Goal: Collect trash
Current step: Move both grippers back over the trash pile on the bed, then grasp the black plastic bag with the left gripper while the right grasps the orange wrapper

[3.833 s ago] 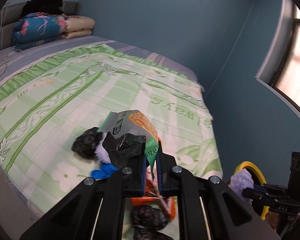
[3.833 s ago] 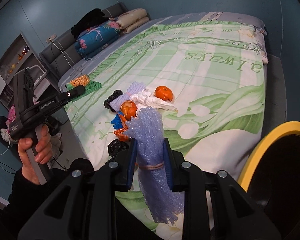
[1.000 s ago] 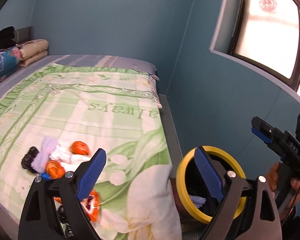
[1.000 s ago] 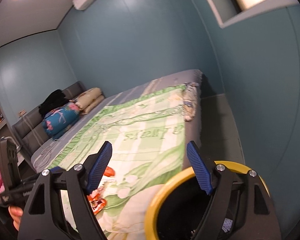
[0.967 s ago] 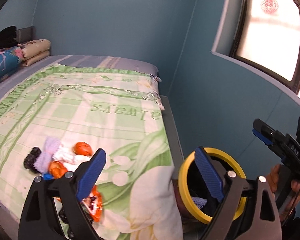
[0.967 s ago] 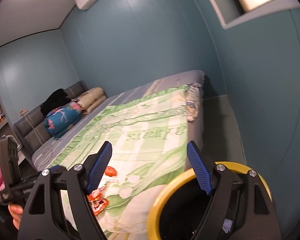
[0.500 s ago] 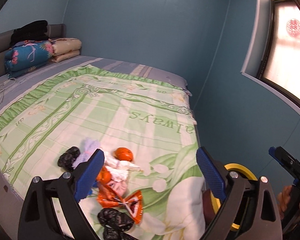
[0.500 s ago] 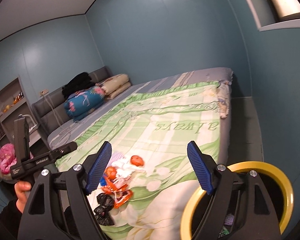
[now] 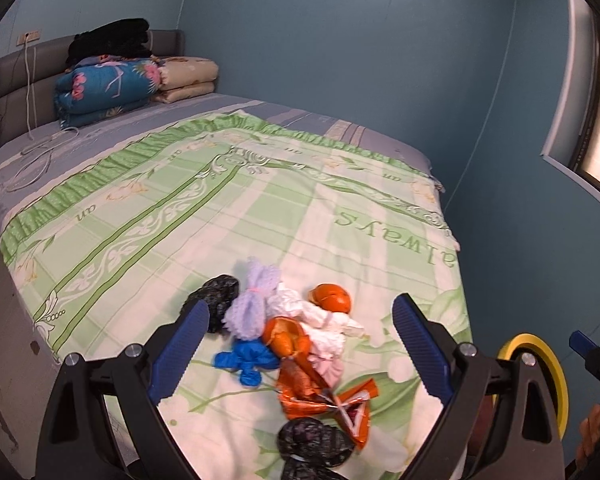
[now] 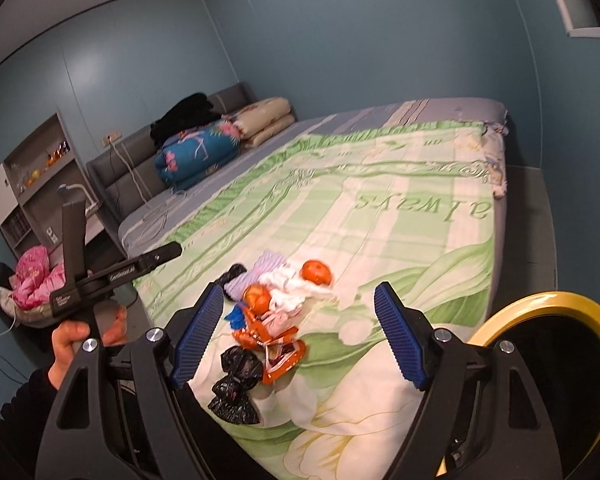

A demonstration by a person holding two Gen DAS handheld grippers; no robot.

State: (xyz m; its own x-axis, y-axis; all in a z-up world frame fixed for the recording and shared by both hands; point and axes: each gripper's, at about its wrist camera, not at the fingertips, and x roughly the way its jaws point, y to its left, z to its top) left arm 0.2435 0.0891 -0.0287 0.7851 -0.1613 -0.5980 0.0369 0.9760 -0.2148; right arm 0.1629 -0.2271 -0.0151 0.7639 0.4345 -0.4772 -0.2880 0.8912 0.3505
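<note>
A trash heap lies on the green bedspread near the foot corner: a purple foam net (image 9: 256, 300), orange peels (image 9: 332, 297), white tissue (image 9: 324, 318), a blue scrap (image 9: 248, 362), an orange wrapper (image 9: 320, 394) and black bags (image 9: 314, 444). The heap also shows in the right wrist view, with the wrapper (image 10: 274, 346) and black bags (image 10: 236, 380). My left gripper (image 9: 300, 346) is open and empty, above the heap. My right gripper (image 10: 298, 330) is open and empty, near the heap. The yellow-rimmed bin (image 10: 540, 364) stands beside the bed at the right.
Folded quilts (image 9: 108, 88) and black clothes are stacked at the headboard. A white cable (image 9: 40, 152) lies on the bed near them. A shelf unit (image 10: 32, 184) and pink bundle (image 10: 36, 276) stand left of the bed. The blue wall runs along the far side.
Both grippers, which earlier held a snack bag and a purple foam net, are empty and have swung from the bin back toward the heap on the bed.
</note>
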